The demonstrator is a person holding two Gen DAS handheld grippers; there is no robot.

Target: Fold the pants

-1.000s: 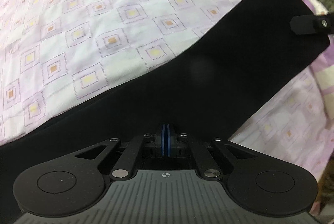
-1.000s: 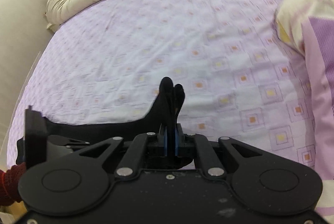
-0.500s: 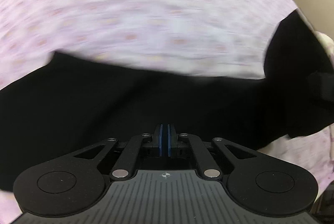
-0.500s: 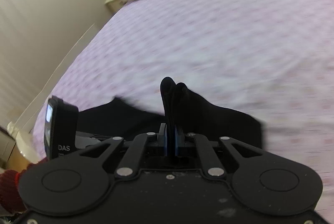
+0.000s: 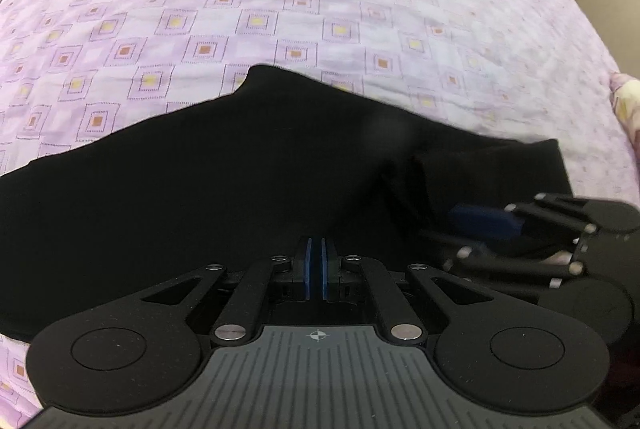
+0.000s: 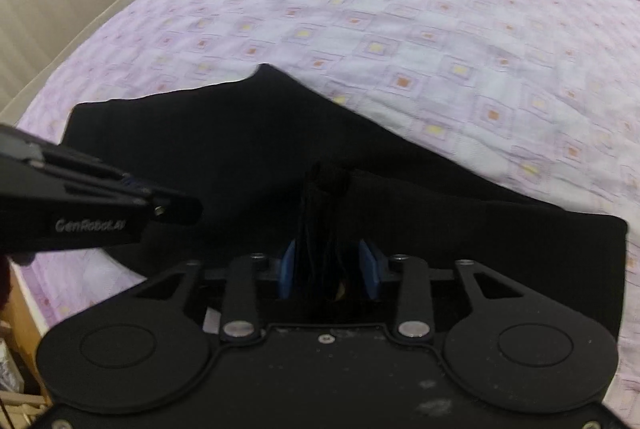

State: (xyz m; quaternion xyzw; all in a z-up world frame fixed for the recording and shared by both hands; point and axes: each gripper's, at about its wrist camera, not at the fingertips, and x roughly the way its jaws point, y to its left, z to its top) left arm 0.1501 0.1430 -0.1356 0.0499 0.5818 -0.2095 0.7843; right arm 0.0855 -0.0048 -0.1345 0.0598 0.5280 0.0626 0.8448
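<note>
We have brought the black pants down onto the purple patterned bedsheet, where they now lie spread across its near part. Half a second ago they hung swinging in a blurred sweep; a second ago one leg stretched taut between our two grippers. Our right gripper has parted its blue pads, a bunch of cloth standing loose between them, whereas earlier it was pinched tight on that bunch. Our left gripper keeps its pads pressed together at the near hem; whether cloth is caught there we cannot tell. We judge the laying-down done and the fold itself next.
</note>
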